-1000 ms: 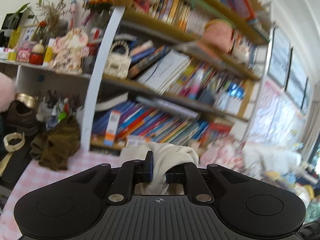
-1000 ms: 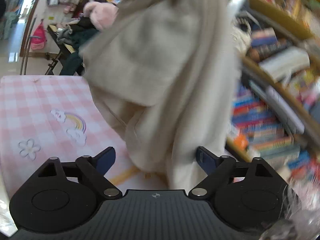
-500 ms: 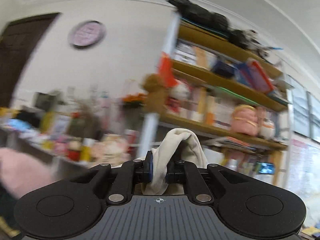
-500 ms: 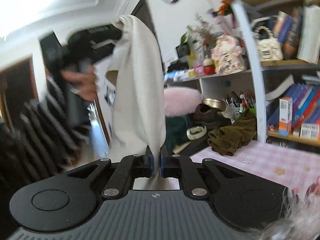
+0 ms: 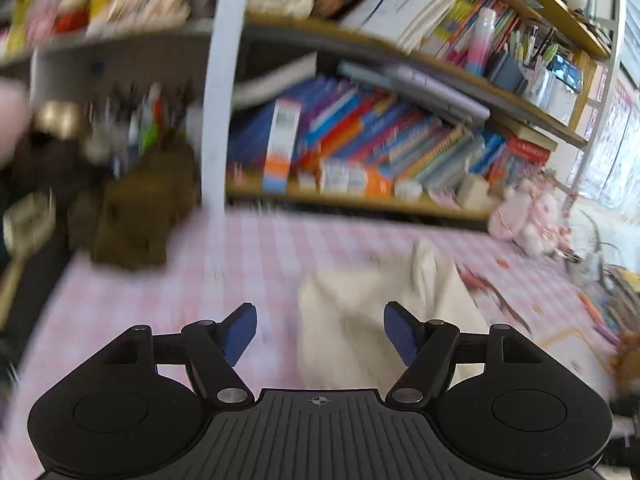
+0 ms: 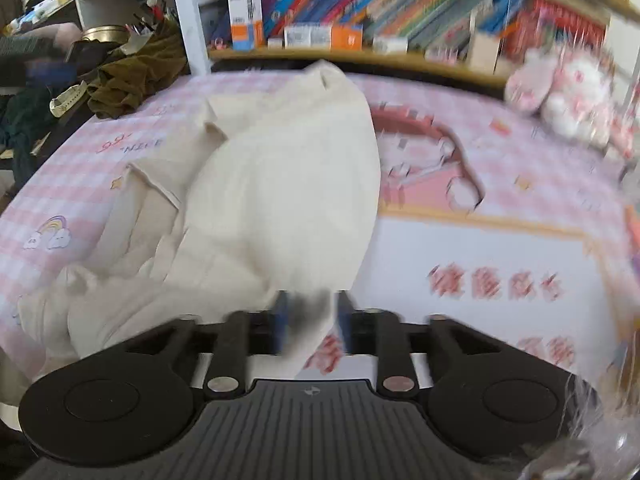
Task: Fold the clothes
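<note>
Cream garment [image 6: 280,184] on the pink table [image 6: 480,248] – soft, light.
Left gripper [image 5: 320,334] wide, empty; right gripper [image 6: 310,320] narrow around a hem – grip there.

The left gripper [image 5: 320,334] is held low and level, its two blue-padded fingers [image 5: 240,334] spread wide apart with nothing between them. Both linkage arms are swung outward from the black body.

The right gripper [image 6: 310,322] is tilted down, and its blue fingers [image 6: 281,320] stand fairly close together, with a short gap between them that the trailing corner of the cream garment [image 6: 280,184] passes through. Motion blur smears the fingertips, so whether the pads actually press the cloth cannot be made out.
</note>
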Motion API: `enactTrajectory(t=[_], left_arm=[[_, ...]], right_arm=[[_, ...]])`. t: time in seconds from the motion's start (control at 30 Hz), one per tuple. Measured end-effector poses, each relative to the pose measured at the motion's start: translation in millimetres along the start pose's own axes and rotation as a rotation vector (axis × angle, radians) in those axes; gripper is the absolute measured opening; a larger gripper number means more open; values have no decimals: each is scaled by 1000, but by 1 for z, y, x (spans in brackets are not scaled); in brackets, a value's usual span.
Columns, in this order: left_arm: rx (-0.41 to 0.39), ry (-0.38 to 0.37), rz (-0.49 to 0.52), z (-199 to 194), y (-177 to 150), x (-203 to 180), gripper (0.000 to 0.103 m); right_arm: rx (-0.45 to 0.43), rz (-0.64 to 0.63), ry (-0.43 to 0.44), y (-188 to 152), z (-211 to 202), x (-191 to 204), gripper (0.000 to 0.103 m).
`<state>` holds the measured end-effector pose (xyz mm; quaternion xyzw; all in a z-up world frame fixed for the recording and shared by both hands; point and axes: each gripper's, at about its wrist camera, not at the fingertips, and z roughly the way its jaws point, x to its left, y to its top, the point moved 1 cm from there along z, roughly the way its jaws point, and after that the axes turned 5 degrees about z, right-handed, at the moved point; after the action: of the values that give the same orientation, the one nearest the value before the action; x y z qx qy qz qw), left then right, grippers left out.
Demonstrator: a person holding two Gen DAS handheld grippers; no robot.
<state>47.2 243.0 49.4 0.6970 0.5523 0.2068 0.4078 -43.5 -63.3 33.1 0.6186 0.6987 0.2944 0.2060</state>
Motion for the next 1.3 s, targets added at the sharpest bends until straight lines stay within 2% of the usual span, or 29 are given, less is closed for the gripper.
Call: enactTrajectory(t=[0.1, 0.13, 0.23, 0.37, 0.5, 0.53, 0.57, 0.6, 0.63, 0.73, 0.83, 1.0, 1.13, 1.23, 1.3], left_arm=[[66, -53, -94, -11, -39, -2, 72], [90, -63, -129, -10, -53, -2, 72], [142, -51, -205, -1, -74, -1, 71], [151, -4, -243, 27, -70, -1, 68], [180, -16, -250, 60, -58, -6, 67], [184, -18, -238, 69, -55, -9, 63], [192, -19, -227, 78, -52, -12, 42], [209, -20, -215, 86, -50, -14, 10], [225, -20, -204, 95, -47, -16, 3], [232, -34, -130, 119, -27, -23, 2], [194, -29, -33, 145, 9, -36, 2], [95, -37, 171, 189, 84, -96, 2], [-17, -78, 292, 203, 132, -161, 3], [-3, -55, 384, 213, 138, -190, 18], [25, -60, 412, 211, 128, -187, 46]], right_arm=[[-45, -69, 12, 10, -4, 7, 41], [-29, -90, 26, 11, 4, 14, 47], [21, -153, 68, 15, 27, 34, 52], [88, -237, 125, 21, 58, 60, 52], [144, -226, 94, 15, 81, 65, 46], [137, -210, 102, 15, 80, 61, 31], [131, -195, 109, 16, 80, 58, 18], [116, -183, 103, 17, 78, 53, 6], [90, -175, 79, 17, 73, 46, 6], [32, -109, -7, 15, 59, 13, 5], [24, -25, -79, 4, 42, -26, 5], [142, 44, 41, -26, 22, -55, 5], [236, 99, 136, -50, 5, -78, 5], [251, -27, 217, -50, 1, -62, 5], [254, -71, 234, -46, 2, -58, 5]])
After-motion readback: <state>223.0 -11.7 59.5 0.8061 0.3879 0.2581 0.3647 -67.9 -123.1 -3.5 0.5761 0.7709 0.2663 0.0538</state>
